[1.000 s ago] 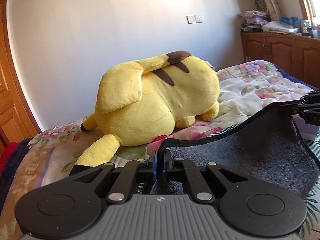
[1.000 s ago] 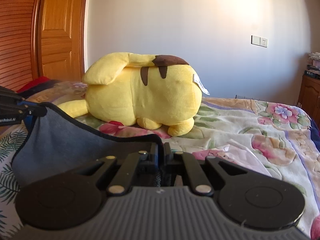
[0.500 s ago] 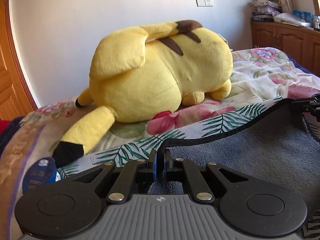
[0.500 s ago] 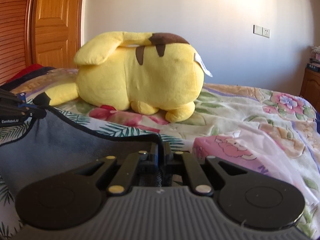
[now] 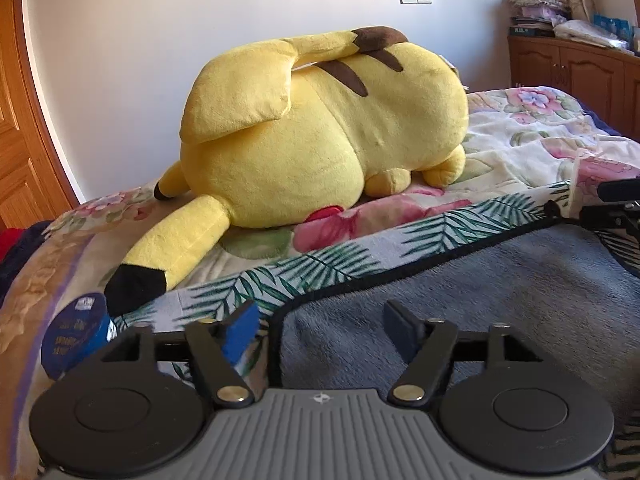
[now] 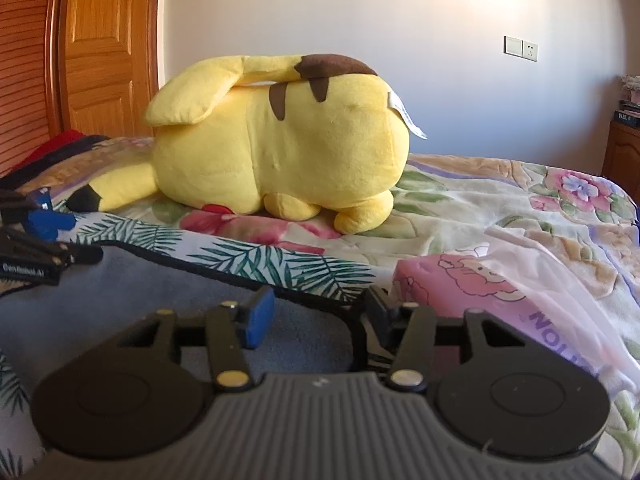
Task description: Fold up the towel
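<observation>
The towel (image 5: 500, 280) lies on the bed, its grey-blue side up over a strip of its palm-leaf print (image 5: 320, 268), with a black hem. My left gripper (image 5: 320, 328) is open, its jaws spread over the towel's near left corner. My right gripper (image 6: 316, 312) is open over the towel's (image 6: 120, 292) right corner, leaf print (image 6: 260, 260) just beyond. Each gripper shows in the other's view: the right one (image 5: 612, 204) at the far right edge, the left one (image 6: 36, 232) at the far left.
A big yellow plush toy (image 5: 320, 140) lies on the floral bedspread (image 6: 520, 200) just beyond the towel. A blue round label (image 5: 76, 332) sits left of the towel. A pink packet in clear plastic (image 6: 500, 292) lies to the right. A wooden door (image 6: 100, 40) and cabinet (image 5: 572, 64) stand behind.
Both grippers moved down and forward toward the plush toy, laid the towel's held edge flat on the bed, and opened, letting go of its corners.
</observation>
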The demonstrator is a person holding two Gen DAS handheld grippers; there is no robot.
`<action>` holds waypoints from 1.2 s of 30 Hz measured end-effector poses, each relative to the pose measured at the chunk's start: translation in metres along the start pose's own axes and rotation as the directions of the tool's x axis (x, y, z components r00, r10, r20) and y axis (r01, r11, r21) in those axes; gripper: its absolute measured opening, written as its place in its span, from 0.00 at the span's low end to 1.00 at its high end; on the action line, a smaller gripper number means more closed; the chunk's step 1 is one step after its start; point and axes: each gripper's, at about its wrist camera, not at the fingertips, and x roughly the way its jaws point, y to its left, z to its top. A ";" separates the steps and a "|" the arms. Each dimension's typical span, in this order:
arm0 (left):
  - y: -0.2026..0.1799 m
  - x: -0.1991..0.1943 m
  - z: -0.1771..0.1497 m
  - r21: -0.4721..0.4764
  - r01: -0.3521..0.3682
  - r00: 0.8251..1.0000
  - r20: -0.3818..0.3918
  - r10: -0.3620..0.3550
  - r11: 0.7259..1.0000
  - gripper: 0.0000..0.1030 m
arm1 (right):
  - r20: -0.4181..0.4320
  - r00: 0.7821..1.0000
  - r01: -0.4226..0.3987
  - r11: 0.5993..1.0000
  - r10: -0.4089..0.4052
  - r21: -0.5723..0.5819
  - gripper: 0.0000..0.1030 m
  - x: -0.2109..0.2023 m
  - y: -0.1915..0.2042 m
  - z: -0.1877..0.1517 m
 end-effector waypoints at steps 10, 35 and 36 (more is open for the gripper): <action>-0.013 -0.051 -0.004 -0.028 0.035 0.999 0.001 -0.035 0.999 0.91 | -0.015 1.000 -0.024 0.999 0.024 0.022 0.56 -0.046 0.002 0.009; -0.030 -0.193 -0.008 -0.102 0.037 0.998 0.047 -0.032 0.994 1.00 | 0.038 0.999 0.025 0.997 -0.028 0.067 1.00 -0.178 0.019 0.026; -0.030 -0.196 -0.008 -0.105 0.038 0.998 0.047 -0.033 0.994 1.00 | 0.041 0.999 0.026 0.997 -0.029 0.067 1.00 -0.183 0.019 0.027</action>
